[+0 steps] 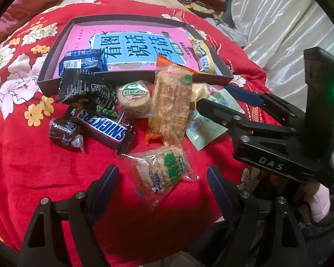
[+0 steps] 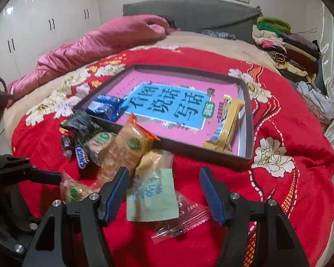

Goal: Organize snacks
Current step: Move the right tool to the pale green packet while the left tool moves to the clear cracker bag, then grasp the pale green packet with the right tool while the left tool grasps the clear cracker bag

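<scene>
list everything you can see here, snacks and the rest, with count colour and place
tray: 1, dark, on the red blanket
pink book: 1, pink and blue, flat inside the tray
blue packet: 1, blue, tray's near left corner
yellow bar: 1, yellow, right side of the tray
Snickers bar: 1, brown, on the blanket before the tray
long orange pack: 1, orange, leaning on the tray's front wall
green-label cake: 1, clear wrap, between the left tongs
pale green sachet: 1, between the right tongs
red blanket: 1, red floral, over the bed
left tongs: open
right tongs: open
</scene>
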### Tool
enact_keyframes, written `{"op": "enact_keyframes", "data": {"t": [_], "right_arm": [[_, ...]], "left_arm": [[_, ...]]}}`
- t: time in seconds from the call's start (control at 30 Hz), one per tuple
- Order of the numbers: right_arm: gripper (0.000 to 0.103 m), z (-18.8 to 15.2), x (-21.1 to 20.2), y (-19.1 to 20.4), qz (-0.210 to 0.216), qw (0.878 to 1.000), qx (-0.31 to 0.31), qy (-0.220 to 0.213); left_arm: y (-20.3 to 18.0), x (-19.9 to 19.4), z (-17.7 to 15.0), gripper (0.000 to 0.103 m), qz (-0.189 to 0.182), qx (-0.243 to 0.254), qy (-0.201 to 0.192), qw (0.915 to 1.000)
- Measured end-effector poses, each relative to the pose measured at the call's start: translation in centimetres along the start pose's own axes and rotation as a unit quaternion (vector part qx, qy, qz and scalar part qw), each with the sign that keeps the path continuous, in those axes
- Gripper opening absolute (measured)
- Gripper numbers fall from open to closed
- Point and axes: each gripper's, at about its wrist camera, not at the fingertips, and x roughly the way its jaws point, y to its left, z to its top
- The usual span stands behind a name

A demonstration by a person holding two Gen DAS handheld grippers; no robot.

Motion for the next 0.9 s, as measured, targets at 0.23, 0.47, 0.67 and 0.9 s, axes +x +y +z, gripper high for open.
{"op": "enact_keyframes", "data": {"t": [0.23, 0.47, 0.67, 0.9], "right_arm": [[0.061, 0.1, 1.1, -0.5, 0.005, 1.000, -0.002, 0.005], [0.058, 0.5, 2.1, -0.2, 0.024, 1.000, -0.011, 0.009], [0.058, 0.8, 2.7, 0.7, 0.026, 0.999, -0.033, 0.009], [0.035, 1.0, 3.0, 1.1, 0.058, 0.998, -0.037, 0.007]], "left_arm": [[0.1, 0.4, 0.1, 0.081, -0.002, -0.008, 0.001, 1.0000], [0.0, 0.9, 0.2, 0.081, -0.001, -0.012, 0.005, 0.9999], [0.0, 1.4, 0.3, 0.079, -0.003, -0.017, 0.009, 0.9998], [0.2, 1.8, 0.5, 0.063, -0.003, -0.027, 0.010, 0.9996]]}}
